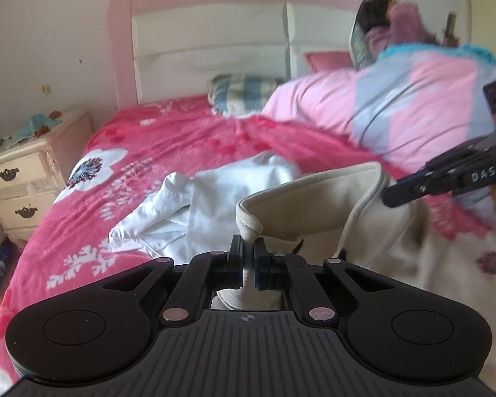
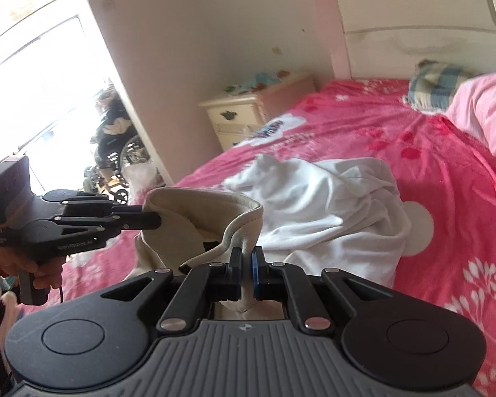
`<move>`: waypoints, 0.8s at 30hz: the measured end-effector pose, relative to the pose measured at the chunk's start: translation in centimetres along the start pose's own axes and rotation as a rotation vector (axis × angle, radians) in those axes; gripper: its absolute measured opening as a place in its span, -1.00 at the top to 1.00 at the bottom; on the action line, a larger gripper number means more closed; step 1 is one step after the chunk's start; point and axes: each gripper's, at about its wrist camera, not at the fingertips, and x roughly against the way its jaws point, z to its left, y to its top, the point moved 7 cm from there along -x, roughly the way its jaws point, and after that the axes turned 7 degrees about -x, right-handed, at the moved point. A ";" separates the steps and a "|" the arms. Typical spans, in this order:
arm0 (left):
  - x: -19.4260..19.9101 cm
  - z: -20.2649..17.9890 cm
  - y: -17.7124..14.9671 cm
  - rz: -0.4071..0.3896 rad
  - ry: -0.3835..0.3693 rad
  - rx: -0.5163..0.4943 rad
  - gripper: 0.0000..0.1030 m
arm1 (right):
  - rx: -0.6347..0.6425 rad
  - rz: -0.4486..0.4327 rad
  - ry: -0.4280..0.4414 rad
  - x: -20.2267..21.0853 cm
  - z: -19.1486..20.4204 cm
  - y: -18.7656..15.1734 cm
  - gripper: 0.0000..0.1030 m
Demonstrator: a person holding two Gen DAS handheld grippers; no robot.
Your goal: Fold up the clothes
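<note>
Left tongs (image 1: 247,248) pinching beige garment (image 1: 314,198) at one hemmed edge; right tongs (image 2: 246,258) pinching same garment at the other end. Garment lifted and stretched between both, above pink bed (image 1: 148,139). White garment (image 1: 215,192) crumpled mid-bed, just beyond. Nightstand (image 1: 20,178) beside bed.

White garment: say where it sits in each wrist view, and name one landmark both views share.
Left wrist view: the white garment lies crumpled on the pink blanket, centre-left, behind and left of the held beige garment.
Right wrist view: it lies centre-right, behind and right of the beige garment.
Shared landmark: the cream nightstand beside the bed.
</note>
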 end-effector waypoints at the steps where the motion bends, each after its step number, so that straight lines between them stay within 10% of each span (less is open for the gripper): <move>1: 1.1 -0.6 -0.2 -0.010 -0.004 -0.003 0.94 | 0.012 0.000 0.005 0.9 0.7 -0.6 0.87; 24: 18.2 -17.3 -13.4 0.014 -0.069 0.046 0.94 | 0.173 0.163 0.030 13.4 11.5 -20.6 0.89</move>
